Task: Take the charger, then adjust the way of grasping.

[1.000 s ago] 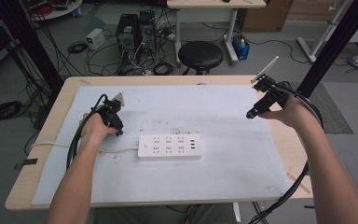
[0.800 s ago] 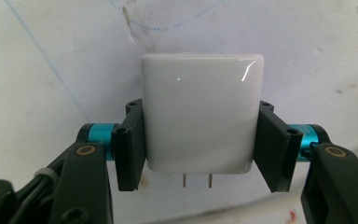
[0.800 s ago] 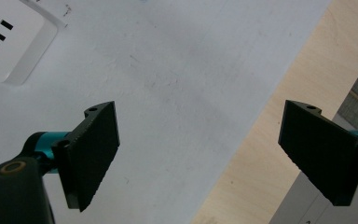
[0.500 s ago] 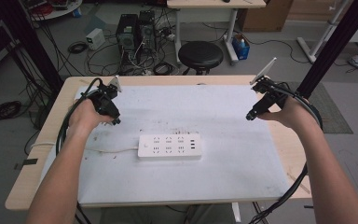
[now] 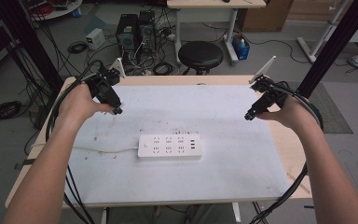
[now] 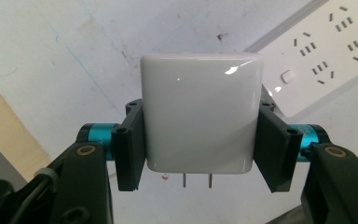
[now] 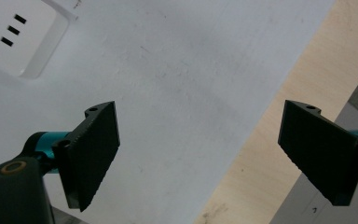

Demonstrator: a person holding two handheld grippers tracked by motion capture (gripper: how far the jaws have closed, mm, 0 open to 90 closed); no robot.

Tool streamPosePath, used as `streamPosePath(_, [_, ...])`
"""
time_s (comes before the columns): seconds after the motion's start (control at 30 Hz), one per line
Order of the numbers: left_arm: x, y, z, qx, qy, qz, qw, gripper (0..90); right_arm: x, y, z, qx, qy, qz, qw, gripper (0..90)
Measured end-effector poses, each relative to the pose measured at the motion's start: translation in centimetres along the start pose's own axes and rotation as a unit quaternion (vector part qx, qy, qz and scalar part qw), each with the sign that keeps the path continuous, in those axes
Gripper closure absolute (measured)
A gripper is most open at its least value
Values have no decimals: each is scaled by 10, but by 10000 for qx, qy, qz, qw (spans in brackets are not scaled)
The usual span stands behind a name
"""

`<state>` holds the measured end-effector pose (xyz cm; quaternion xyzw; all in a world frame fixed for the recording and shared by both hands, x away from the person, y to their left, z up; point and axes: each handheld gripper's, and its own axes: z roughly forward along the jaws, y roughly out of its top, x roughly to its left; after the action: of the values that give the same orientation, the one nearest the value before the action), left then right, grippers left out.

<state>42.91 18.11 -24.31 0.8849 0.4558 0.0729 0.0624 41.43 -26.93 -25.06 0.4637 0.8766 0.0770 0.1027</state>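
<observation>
A white sheet [image 5: 233,158] covers the table [image 5: 289,154], and a white power strip [image 5: 169,146] with rows of sockets lies at centre frame. At upper left the left gripper [image 5: 116,111] clamps a glossy white, square, round-cornered charger plug [image 6: 200,116], its two metal prongs toward the lower edge of the left gripper view. At right, the right gripper [image 5: 248,116] hangs spread, holding nothing.

Nothing readable anywhere — the white charger [image 6: 200,114] had a blank glossy face, and the power strip [image 5: 169,146] showed just socket slots and a button, no brand or numbers. Faint specks on the white mat [image 5: 223,112] were too small to read.
</observation>
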Motion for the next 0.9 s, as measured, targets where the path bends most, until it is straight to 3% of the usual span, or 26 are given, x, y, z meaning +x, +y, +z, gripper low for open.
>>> streamPosePath(0.07, [-3, 0, -1, -66, -99, 32, 9999, 423, 1, 0, -2, 2, 190, -13, 9998, 120])
streamPosePath(0.17, [-10, 1, -2, -194, -162, 272, 9993, 423, 3, 1, -4, 56, 256, 35, 9997, 121])
streamPosePath(0.23, [-10, 1, -2, -194, -162, 272, 9993, 423, 2, 2, -4, 77, 314, 102, 9994, 121])
streamPosePath(0.27, [-16, 3, -2, -378, -334, 552, 9972, 423, 2, 2, -4, 77, 314, 102, 9994, 121])
streamPosePath(0.3, [-19, 4, -2, -437, -386, 692, 9959, 423, 0, 3, -5, 16, 537, 351, 9979, 121])
streamPosePath(0.33, [-22, 5, -1, -516, -430, 841, 9942, 423, -1, 3, -6, 5, 622, 426, 9972, 121])
streamPosePath(0.47, [-36, 10, 6, -812, -684, 1330, 9854, 423, 0, 4, -4, 35, 748, 698, 9947, 121])
streamPosePath(0.6, [-49, 16, 12, -1318, -1031, 1736, 9705, 424, 1, 5, -5, -13, 1195, 962, 9882, 121])
streamPosePath(0.73, [-63, 21, 16, -1841, -1307, 2195, 9491, 424, 2, 4, -6, -140, 1649, 1199, 9789, 121])
streamPosePath(0.83, [-73, 26, 19, -2169, -1404, 2487, 9335, 424, 4, 4, -6, -221, 2058, 1384, 9685, 121])
streamPosePath(0.9, [-80, 29, 22, -2355, -1433, 2584, 9258, 424, 5, 4, -6, -282, 2237, 1491, 9628, 121])
